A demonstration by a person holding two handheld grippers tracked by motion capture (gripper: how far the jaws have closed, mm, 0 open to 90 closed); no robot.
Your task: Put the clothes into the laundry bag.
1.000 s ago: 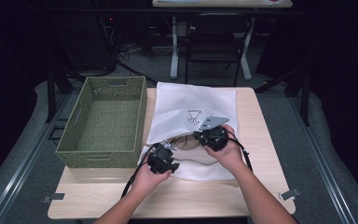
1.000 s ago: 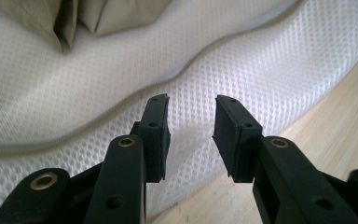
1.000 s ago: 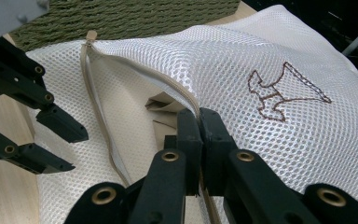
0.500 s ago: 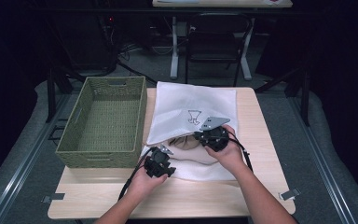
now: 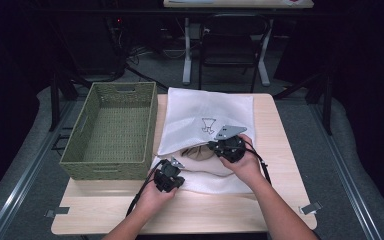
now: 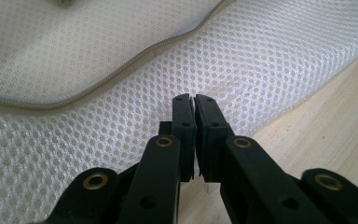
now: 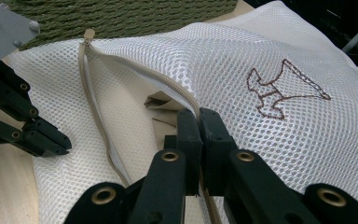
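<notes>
The right gripper (image 7: pixel 199 112) is clamped on the upper edge of the white mesh bag (image 5: pixel 207 112), pinching it right along the beige zipper (image 7: pixel 168 84), which runs up from between its jaws toward the bag's corner. From above, that gripper (image 5: pixel 219 146) sits at the bag's mouth and holds the top layer raised, so a gap shows with something tan (image 5: pixel 196 152) lying inside; what it is I cannot tell. Close up, the tan thing (image 7: pixel 161 109) shows as folded flat pieces just behind the zipper.

The left gripper (image 6: pixel 194 99) has just been closing, and its jaws now stand together at the bag's lower layer near the table-side edge; whether any mesh is caught between the tips is hard to see. From above, it (image 5: pixel 172 167) rests at the near left corner of the bag, well apart from the right one.

The bag lies flat across the middle of the wooden table (image 5: pixel 280 145), its small brown stitched emblem (image 5: pixel 208 125) facing up. Just beside it, on the left, stands a green woven basket (image 5: pixel 82 135), its long side touching or nearly touching the bag's edge
</notes>
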